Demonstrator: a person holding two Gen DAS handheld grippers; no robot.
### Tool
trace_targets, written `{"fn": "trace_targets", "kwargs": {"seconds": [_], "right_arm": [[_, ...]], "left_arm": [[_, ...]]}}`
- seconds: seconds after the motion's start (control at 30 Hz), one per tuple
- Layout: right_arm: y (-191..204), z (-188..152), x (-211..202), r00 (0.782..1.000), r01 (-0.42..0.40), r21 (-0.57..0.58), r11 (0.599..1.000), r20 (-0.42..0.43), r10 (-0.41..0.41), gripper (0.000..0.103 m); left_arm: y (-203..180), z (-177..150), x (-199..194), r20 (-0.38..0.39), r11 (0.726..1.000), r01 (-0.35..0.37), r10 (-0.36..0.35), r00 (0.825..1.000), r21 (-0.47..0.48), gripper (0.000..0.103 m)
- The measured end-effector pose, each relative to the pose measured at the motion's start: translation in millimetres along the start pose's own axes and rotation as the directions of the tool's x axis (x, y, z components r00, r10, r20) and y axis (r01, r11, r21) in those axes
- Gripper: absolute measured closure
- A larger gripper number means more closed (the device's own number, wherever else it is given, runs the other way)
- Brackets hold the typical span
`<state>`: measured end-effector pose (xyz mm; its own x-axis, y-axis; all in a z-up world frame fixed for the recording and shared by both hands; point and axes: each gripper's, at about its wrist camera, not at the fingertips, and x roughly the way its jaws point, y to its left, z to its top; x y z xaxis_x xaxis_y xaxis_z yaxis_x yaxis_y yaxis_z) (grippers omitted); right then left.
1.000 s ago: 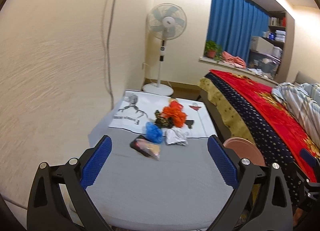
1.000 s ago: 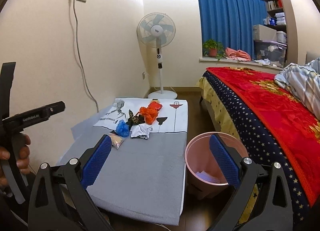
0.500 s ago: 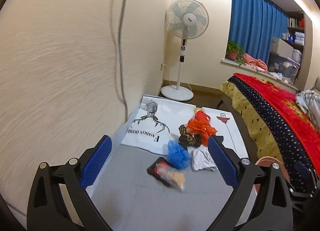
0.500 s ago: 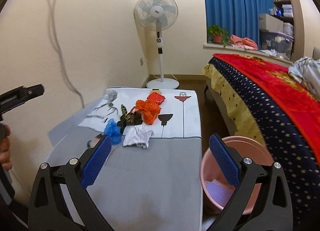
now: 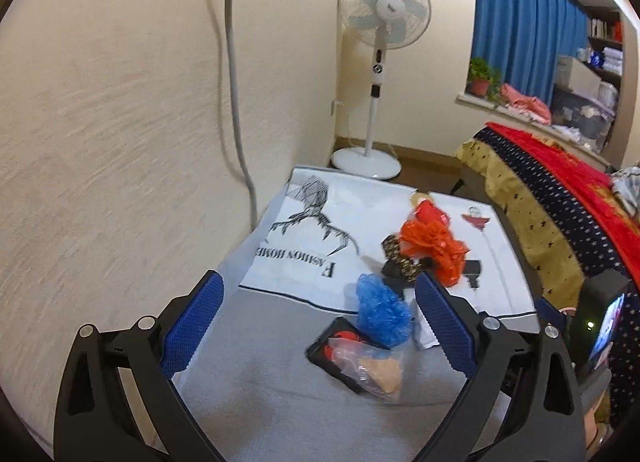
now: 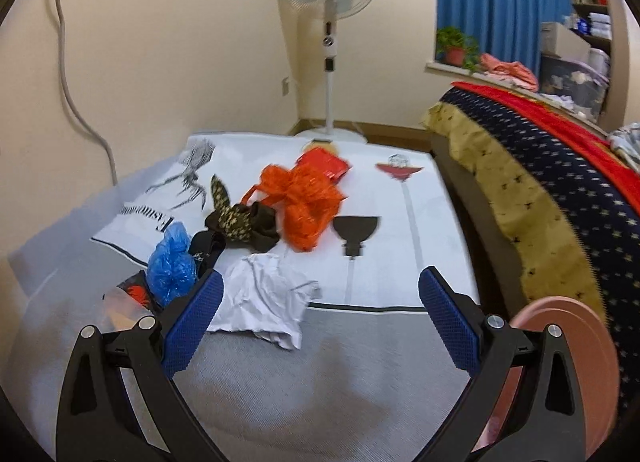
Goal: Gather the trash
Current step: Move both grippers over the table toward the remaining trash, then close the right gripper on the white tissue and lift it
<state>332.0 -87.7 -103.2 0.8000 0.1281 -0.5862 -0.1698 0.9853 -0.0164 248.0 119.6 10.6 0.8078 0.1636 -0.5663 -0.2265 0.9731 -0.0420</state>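
Trash lies in a loose heap on a low table [image 5: 260,402] [image 6: 320,382]. An orange plastic bag [image 5: 434,244] [image 6: 306,200] is farthest, with a red packet [image 6: 324,164] behind it. Nearer lie a black patterned wrapper [image 6: 236,222] [image 5: 400,262], a blue crumpled bag [image 5: 382,312] [image 6: 172,260], a white crumpled paper [image 6: 264,304] and a clear bag on a black-red packet [image 5: 360,366] [image 6: 128,294]. My left gripper [image 5: 318,322] is open, above the near packets. My right gripper [image 6: 320,312] is open, just short of the white paper. A pink bin [image 6: 568,374] stands at the table's right.
A white printed cloth [image 5: 332,238] [image 6: 400,254] covers the table's far half. Behind it stands a pedestal fan [image 5: 384,62] [image 6: 328,22]. A bed with a red and navy cover [image 5: 560,214] [image 6: 540,166] runs along the right. The wall with a hanging cable [image 5: 236,82] is close on the left.
Both grippers have moved forward and down toward the trash heap, which now looks larger and nearer. The left view has swung left. Both stay open.
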Motion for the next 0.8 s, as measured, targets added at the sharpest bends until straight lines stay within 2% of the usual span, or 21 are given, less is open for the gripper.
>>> {"fn": "trace_targets", "kwargs": {"seconds": [0.13,0.3,0.33,0.37,0.4,0.47,0.5,0.53,0.57,0.6,0.63,0.8], "right_arm": [[12,-1,28,0.999,-0.013,-0.033,0.999,-0.030,0.012,0.007],[18,-1,54,0.997,-0.029,-0.027,0.999,-0.079,0.027,0.008],[19,0,57,0.995,-0.040,-0.027,0.999,-0.094,0.037,0.014],[19,-1,59,0.993,-0.057,-0.026,0.998,-0.107,0.054,0.027],[18,-1,60,0.991,-0.072,-0.023,0.997,-0.113,0.069,0.034],[17,-2,60,0.989,-0.087,-0.015,0.996,-0.120,0.084,0.063],[17,-4,60,0.986,-0.104,-0.009,0.995,-0.129,0.102,0.063],[17,-5,59,0.985,-0.110,-0.007,0.994,-0.131,0.108,0.069],[17,-5,56,0.986,-0.116,-0.007,0.993,-0.118,0.114,0.084],[17,-6,52,0.987,-0.121,-0.013,0.993,-0.107,0.119,0.087],[19,-6,49,0.989,-0.108,-0.027,0.994,-0.100,0.105,0.101],[14,-3,24,0.994,-0.105,-0.023,0.994,-0.047,0.104,0.101]], "left_arm": [[1,-2,10,-0.027,0.999,-0.037,0.037,0.999,0.018,0.010],[4,-4,15,-0.059,0.999,-0.039,0.040,0.997,0.012,0.010],[4,-4,15,-0.059,0.999,-0.038,0.038,0.998,0.012,0.010],[4,-4,15,-0.058,0.999,-0.036,0.036,0.998,0.012,0.010],[2,-4,15,-0.055,0.999,-0.034,0.035,0.998,0.016,0.010],[0,-4,14,-0.049,0.999,-0.033,0.035,0.998,0.027,0.010],[-1,-4,14,-0.050,0.999,-0.032,0.033,0.998,0.030,0.010],[-1,-4,14,-0.050,0.999,-0.033,0.034,0.998,0.032,0.010],[-1,-4,13,-0.050,0.999,-0.034,0.036,0.998,0.034,0.010],[-1,-4,13,-0.047,0.999,-0.034,0.035,0.998,0.037,0.010],[-1,-4,12,-0.045,0.999,-0.034,0.036,0.998,0.037,0.010],[1,-3,12,-0.037,0.999,-0.041,0.042,0.998,0.027,0.010]]}}
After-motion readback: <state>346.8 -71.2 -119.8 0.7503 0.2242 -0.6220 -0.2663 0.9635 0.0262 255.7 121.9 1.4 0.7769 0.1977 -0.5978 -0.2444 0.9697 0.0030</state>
